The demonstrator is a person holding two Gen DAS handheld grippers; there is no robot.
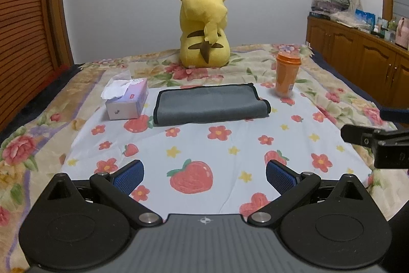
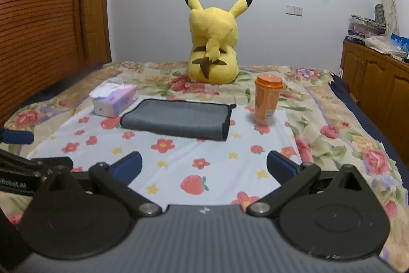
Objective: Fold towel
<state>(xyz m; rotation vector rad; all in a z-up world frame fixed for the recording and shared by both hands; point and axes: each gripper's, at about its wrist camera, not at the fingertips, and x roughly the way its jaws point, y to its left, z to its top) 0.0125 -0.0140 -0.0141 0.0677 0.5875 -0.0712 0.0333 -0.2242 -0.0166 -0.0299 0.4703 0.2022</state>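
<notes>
While both tongs hang released and empty, the left gripper (image 1: pixel 203 177) and right gripper (image 2: pixel 204 166) hover side by side over the sheet (image 1: pixel 230 145). Well ahead of both lies the folded towel (image 1: pixel 209 104), between a tissue box (image 1: pixel 127 101) and a cup (image 1: pixel 287 73).

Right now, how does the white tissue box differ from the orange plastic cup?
The white tissue box is low, boxy and open, with tissue sticking out; the orange plastic cup is tall, round and lidded. The box stands left of the folded grey towel, the cup right. Both rest on the bed, untouched.
</notes>
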